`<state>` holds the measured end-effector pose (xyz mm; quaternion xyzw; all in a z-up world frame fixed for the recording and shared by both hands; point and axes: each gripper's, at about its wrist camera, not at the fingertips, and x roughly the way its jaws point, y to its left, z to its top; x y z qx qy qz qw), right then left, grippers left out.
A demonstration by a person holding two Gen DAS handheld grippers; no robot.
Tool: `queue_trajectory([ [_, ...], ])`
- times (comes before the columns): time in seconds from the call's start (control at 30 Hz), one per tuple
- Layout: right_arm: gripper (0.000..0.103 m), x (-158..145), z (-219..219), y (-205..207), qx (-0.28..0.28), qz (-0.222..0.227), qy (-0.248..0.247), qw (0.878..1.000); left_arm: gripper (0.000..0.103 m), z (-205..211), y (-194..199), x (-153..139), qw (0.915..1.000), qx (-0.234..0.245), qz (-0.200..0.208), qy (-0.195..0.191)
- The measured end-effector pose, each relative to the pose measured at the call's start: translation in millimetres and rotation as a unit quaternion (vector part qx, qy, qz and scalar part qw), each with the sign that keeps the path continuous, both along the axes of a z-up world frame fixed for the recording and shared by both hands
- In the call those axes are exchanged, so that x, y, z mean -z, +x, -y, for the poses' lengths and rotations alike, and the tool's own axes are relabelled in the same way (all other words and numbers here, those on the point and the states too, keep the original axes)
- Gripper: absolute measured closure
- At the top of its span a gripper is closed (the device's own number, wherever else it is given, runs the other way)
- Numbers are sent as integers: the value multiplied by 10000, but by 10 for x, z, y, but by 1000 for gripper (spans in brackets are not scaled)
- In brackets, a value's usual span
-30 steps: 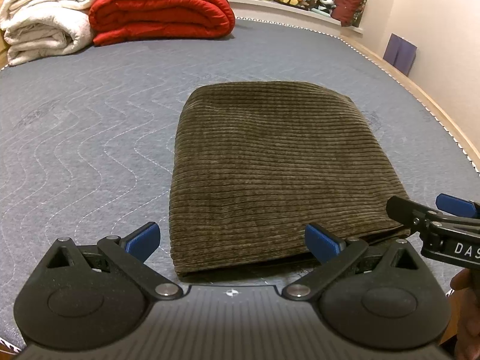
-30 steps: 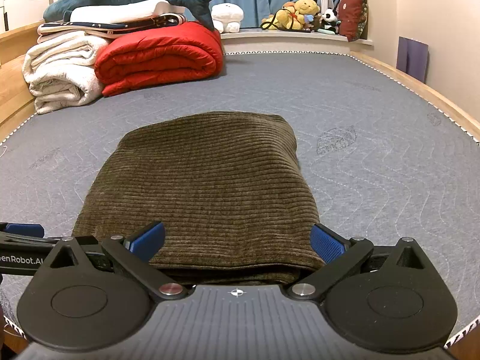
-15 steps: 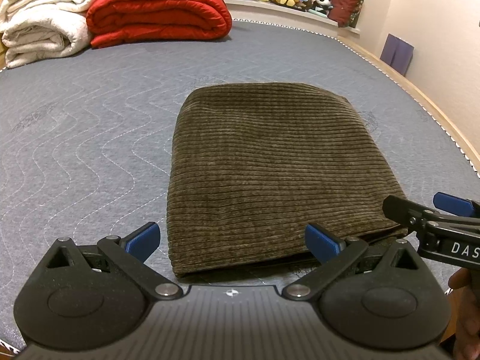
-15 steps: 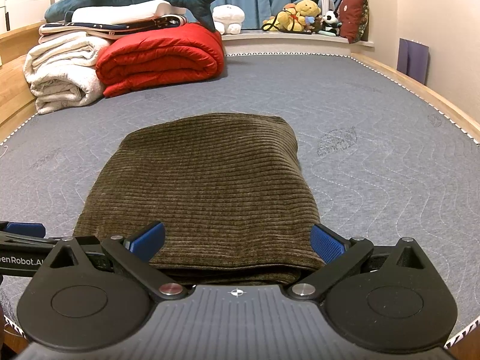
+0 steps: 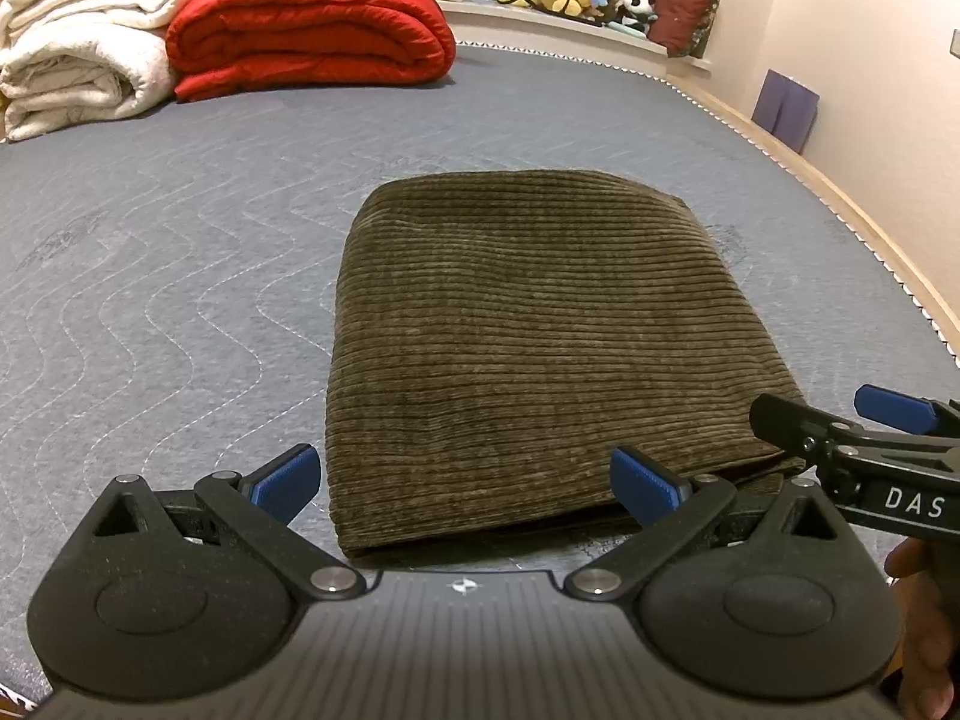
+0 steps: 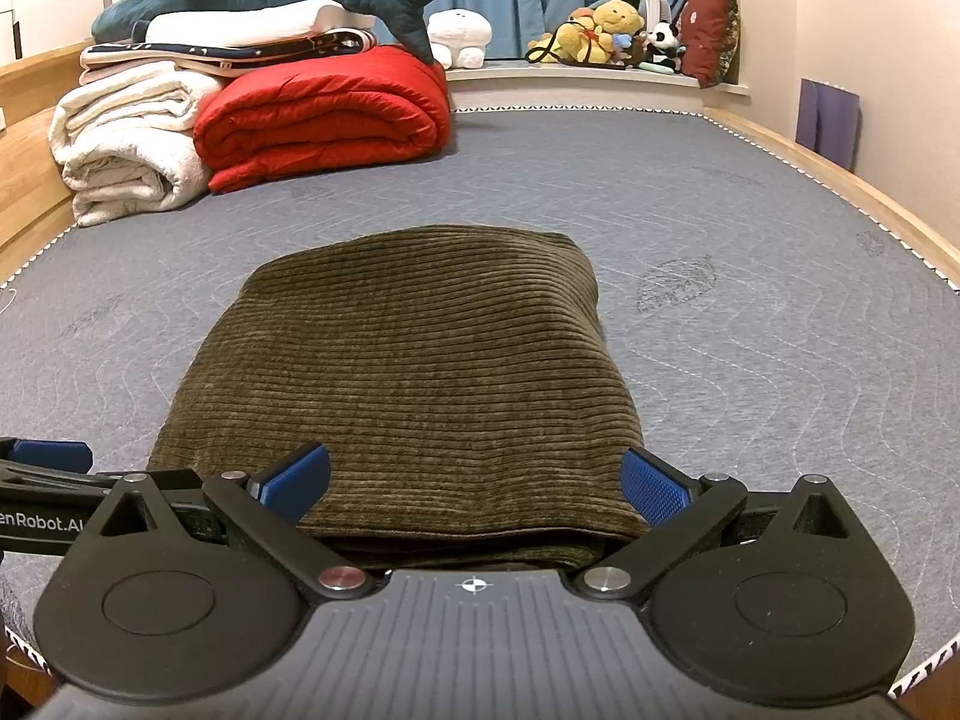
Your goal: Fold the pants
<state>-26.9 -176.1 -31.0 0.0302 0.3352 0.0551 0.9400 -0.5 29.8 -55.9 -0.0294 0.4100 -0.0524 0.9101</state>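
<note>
Corduroy pants (image 5: 540,348) sit folded on the bed (image 5: 180,252), dead centre. Left tongs (image 5: 462,480) and right tongs (image 6: 474,480) both spread wide, empty. Soft, thick, grippy-looking; I'd pinch the 6 o'clock edge corners.

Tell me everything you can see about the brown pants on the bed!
The brown pants are thick ribbed corduroy, dark olive-brown, folded into a neat, puffy rectangle of several layers. They lie flat on the grey quilted mattress, near its front edge. The stacked layer edges face the cameras; the far end is rounded. Both claws, the left claw and the right claw, sit wide open at the near edge, gripping nothing.
</note>
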Motion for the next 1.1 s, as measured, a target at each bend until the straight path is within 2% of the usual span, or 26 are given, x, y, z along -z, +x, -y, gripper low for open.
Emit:
queue_trajectory([
  [1.1, 1, 3, 66, 9, -50, 54, 0, 10000, 0, 26, -36, -10, 9998, 208, 70, -24],
])
